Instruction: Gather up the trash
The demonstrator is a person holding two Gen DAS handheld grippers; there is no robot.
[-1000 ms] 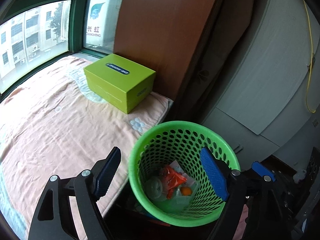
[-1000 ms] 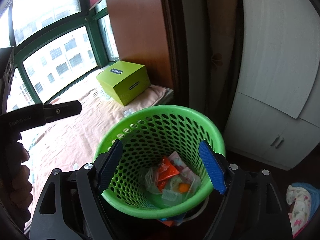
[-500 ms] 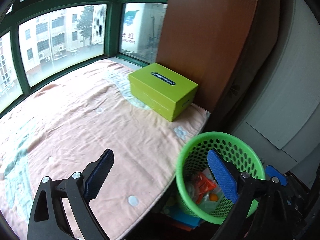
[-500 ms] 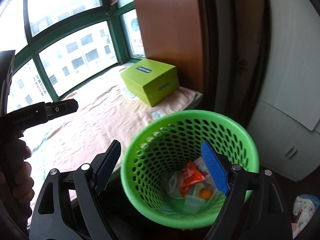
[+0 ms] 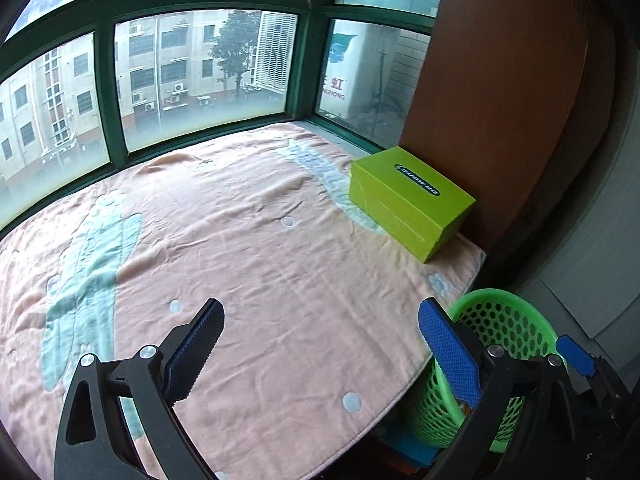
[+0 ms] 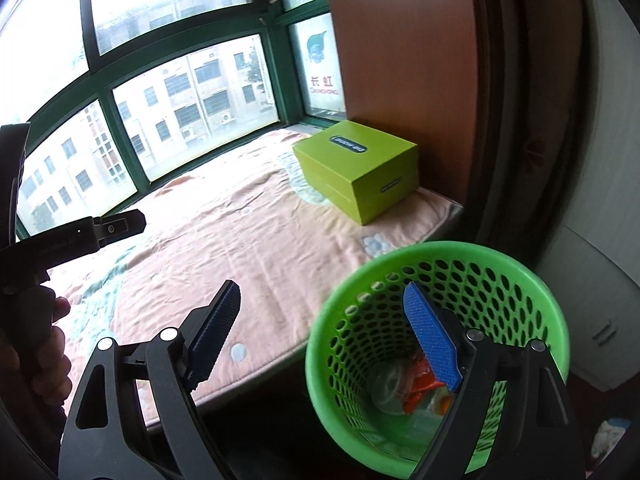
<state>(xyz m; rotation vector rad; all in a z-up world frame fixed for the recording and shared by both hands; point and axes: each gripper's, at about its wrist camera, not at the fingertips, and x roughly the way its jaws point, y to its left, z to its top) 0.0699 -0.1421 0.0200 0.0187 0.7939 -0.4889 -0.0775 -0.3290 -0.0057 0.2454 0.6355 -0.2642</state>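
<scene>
A green perforated basket [image 6: 360, 320] stands on the floor against the edge of a bed; in the left wrist view the basket [image 5: 512, 320] sits at the lower right. Inside it lie an orange wrapper and clear plastic trash [image 6: 420, 384]. My right gripper [image 6: 322, 288] is open and empty, its right pad over the basket's mouth and its left pad over the bed's edge. Over the pink blanket [image 5: 240, 240], my left gripper [image 5: 320, 308] has nothing between its jaws, which are opening. No loose trash shows on the blanket.
A lime-green box [image 5: 412, 196] rests on the blanket's far right corner beside a brown wooden panel [image 5: 492, 100]. Green-framed windows run along the bed's far side. A white cabinet [image 6: 592, 320] stands right of the basket. A hand [image 6: 48, 344] holds the left gripper.
Both grippers swung left, away from the basket and toward the bed. The basket slid to the right in both views. The left jaws spread wider.
</scene>
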